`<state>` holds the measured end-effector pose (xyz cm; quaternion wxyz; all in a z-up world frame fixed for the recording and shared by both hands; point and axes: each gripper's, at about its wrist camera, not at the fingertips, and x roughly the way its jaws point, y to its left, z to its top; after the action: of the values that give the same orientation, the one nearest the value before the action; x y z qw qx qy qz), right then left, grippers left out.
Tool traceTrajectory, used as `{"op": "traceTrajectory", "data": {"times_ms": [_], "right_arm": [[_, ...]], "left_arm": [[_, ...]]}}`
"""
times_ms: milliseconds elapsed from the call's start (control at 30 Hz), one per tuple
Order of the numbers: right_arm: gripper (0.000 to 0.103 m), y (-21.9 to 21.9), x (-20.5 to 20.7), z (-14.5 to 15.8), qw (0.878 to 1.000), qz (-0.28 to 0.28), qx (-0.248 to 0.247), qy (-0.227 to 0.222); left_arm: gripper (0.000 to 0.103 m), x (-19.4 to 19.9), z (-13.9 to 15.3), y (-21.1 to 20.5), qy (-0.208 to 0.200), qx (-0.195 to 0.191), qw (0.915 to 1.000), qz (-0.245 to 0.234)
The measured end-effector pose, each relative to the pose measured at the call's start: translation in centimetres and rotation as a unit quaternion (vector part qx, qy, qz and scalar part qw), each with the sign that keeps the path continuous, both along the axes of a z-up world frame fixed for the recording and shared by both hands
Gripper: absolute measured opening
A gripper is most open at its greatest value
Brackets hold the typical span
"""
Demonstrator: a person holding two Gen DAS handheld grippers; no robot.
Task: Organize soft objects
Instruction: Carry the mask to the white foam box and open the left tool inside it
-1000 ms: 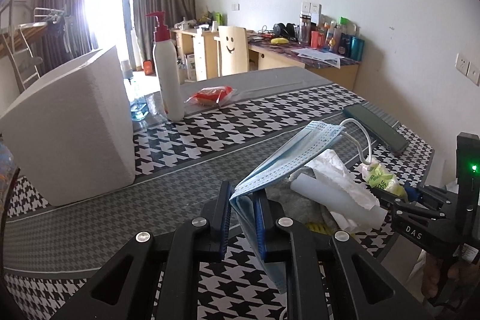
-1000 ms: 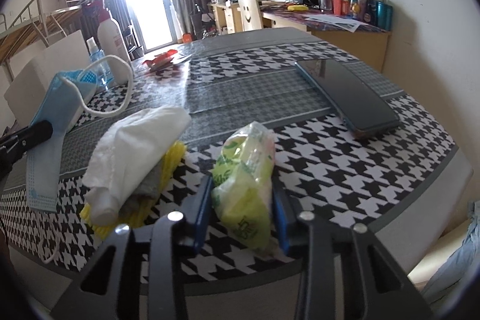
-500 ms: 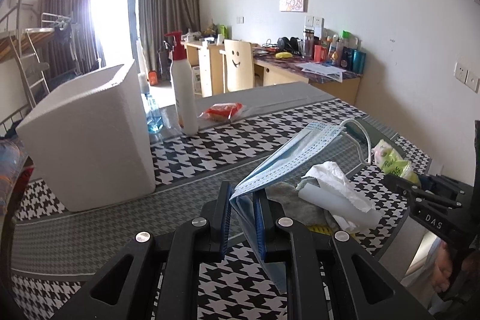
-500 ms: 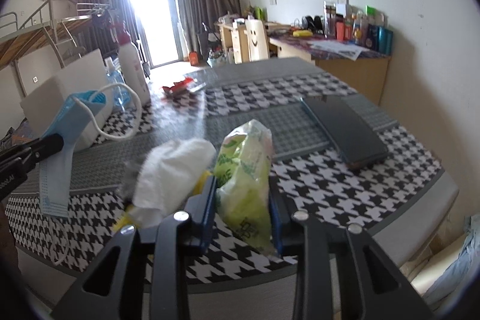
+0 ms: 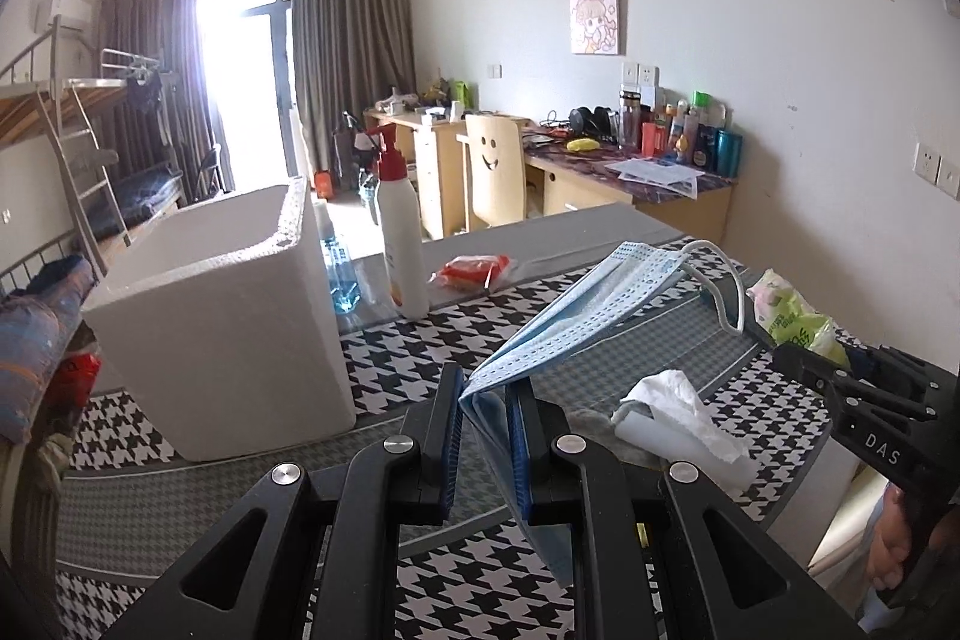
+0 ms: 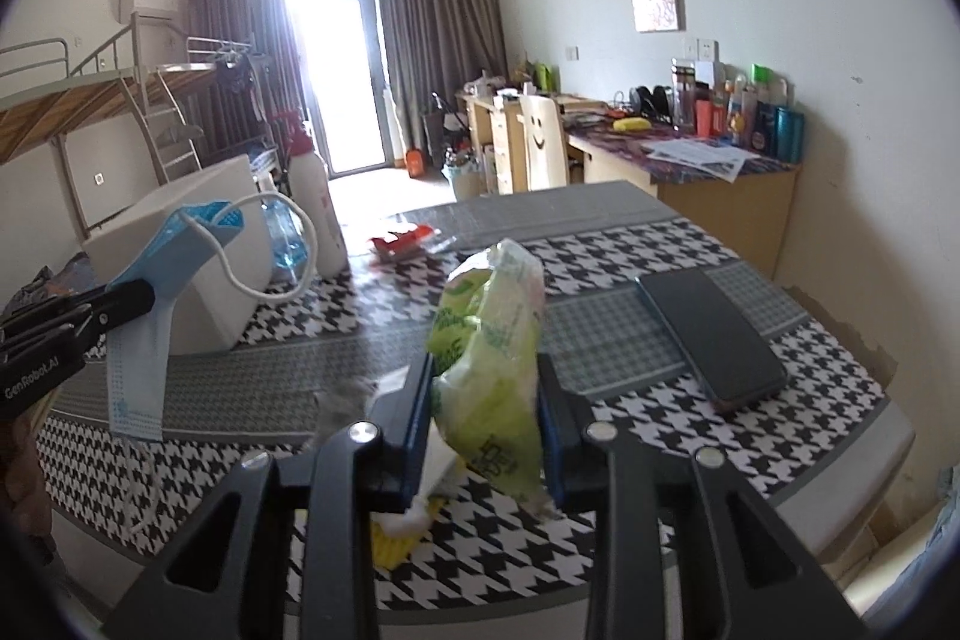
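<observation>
My left gripper point(image 5: 485, 400) is shut on a light blue face mask point(image 5: 576, 310), which sticks up and to the right with its white ear loop point(image 5: 723, 286) dangling. The right wrist view shows the same mask point(image 6: 174, 250) held at the left. My right gripper point(image 6: 485, 388) is shut on a green tissue packet point(image 6: 489, 340), lifted above the table; the packet point(image 5: 792, 319) also shows at the right of the left wrist view. A pile with a white crumpled tissue point(image 5: 678, 409) and grey cloth lies on the table below.
A white foam box point(image 5: 222, 304) stands open-topped at the left. Beside it are a white pump bottle point(image 5: 399, 244), a blue-liquid bottle point(image 5: 336, 268) and a red wrapper point(image 5: 474, 271). A dark phone point(image 6: 708, 334) lies at the table's right. A hand point(image 5: 894, 562) holds the right gripper.
Both grippers have risen with their loads. The tissue packet came up off the table, and the pile of tissue and cloth now sits lower in both views.
</observation>
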<state>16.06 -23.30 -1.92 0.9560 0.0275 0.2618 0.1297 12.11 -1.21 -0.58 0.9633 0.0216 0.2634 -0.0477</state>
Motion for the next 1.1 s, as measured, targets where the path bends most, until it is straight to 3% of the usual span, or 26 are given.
{"op": "traceTrajectory", "data": {"times_ms": [700,1100], "right_arm": [[0.036,2.7,1.2,4.2,0.997,0.049,0.023,-0.062],[0.036,4.1,2.1,5.4,0.994,0.067,0.037,-0.076]], "left_arm": [[0.016,1.9,3.2,2.1,-0.033,0.015,0.9983,0.045],[0.016,2.7,5.2,2.5,-0.053,0.021,0.9975,0.041]]}}
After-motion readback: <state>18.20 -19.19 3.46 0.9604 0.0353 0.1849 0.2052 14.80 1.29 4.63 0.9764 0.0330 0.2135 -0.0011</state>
